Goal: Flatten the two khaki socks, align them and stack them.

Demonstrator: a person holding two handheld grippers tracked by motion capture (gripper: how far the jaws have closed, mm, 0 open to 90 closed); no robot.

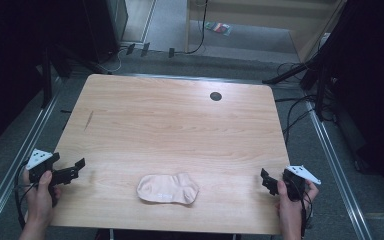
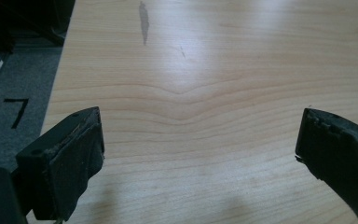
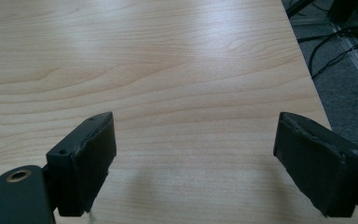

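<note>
Nearest, hands: lower corners of the high view; a bare hand holds each gripper at the table's near corners.
Left gripper [image 1: 80, 167]: lower left of the high view, over the table's left edge, jaws pointing right toward the frame's middle. Released: in its own view the two black pads [image 2: 77, 158] stand wide apart with bare wood between them, nothing held.
Right gripper [image 1: 265, 180]: lower right of the high view, at the table's right edge, jaws pointing left. Released: in its own view the jaws stand wide apart over bare wood, nothing between them.
Plates: a grey three-cornered plate sits on top of each gripper, at the outer sides of the high view.
Sock [image 1: 168, 188]: lower middle of the high view, pale pink, lying flat on the table near its front edge, between the two grippers and well apart from both, toe end to the left.
Table [image 1: 170, 125]: light wood with rounded corners, across the middle of the high view.
Streak [image 1: 88, 120]: thin dark mark on the wood, left of centre; also at the upper left of the left gripper view.
Hole [image 1: 215, 96]: small dark round spot near the table's far edge, upper middle.
Floor [image 1: 300, 200]: grey carpet around the table, with metal rails down both sides and black cables at the right.
Farthest: a small coloured packet [image 1: 219, 28] on the floor at the top of the frame, beside a pale wooden unit.
</note>
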